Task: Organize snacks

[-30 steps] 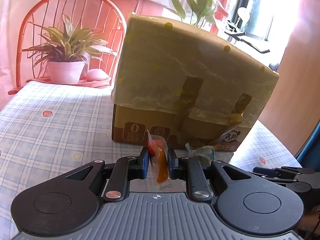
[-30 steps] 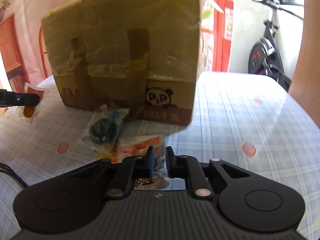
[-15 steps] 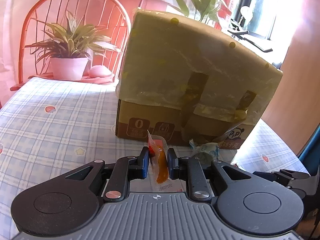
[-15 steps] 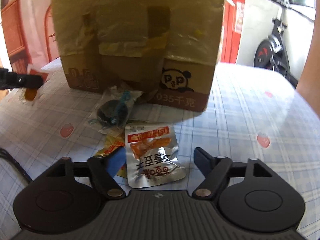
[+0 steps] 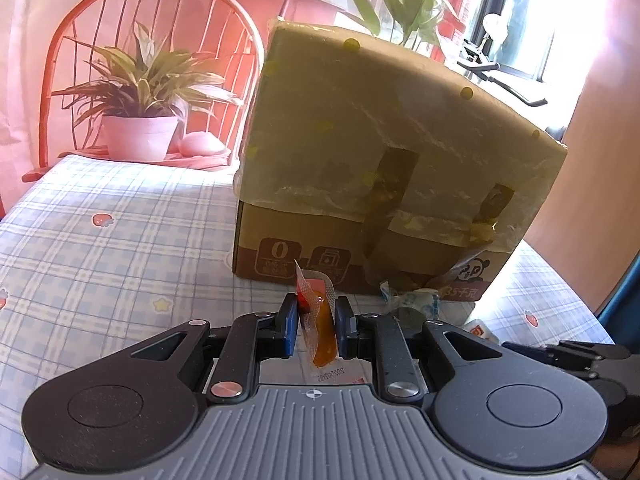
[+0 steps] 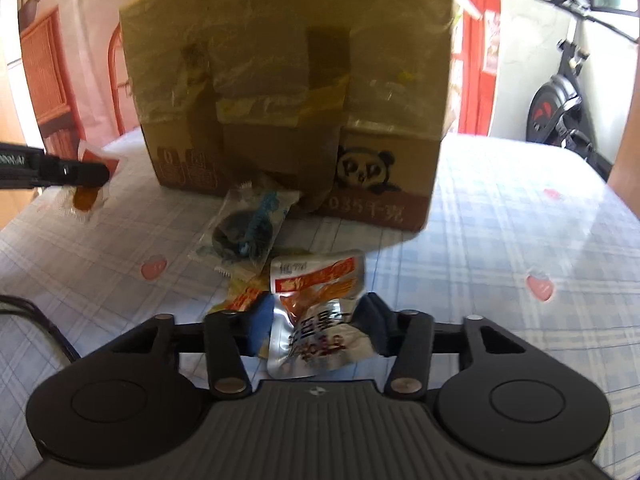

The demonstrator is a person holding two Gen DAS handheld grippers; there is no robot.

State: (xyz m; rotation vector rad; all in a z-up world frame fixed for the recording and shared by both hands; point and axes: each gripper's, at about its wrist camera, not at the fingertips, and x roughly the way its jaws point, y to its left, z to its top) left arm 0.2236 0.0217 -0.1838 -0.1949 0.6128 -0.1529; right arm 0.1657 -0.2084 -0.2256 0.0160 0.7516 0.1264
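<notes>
Surface: checked tablecloth (image 5: 100, 248) under a taped cardboard box (image 6: 288, 92).
Left gripper (image 5: 316, 320): I see its jaws pinching 1 orange sachet (image 5: 320, 320).
Right gripper (image 6: 316, 320): jaws part-spread around 1 silver snack packet (image 6: 316, 316) beside the box; grip unclear.

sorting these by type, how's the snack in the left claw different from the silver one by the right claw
The orange snack packet is small and see-through, showing an amber piece inside; the silver foil packet is larger, opaque and printed in red and black.

The orange packet is pinched upright in the shut left claw, off the table; the foil packet lies flat on the checked tablecloth between the open right claw's fingers, not gripped.

Both are sealed single-serve packs.
</notes>
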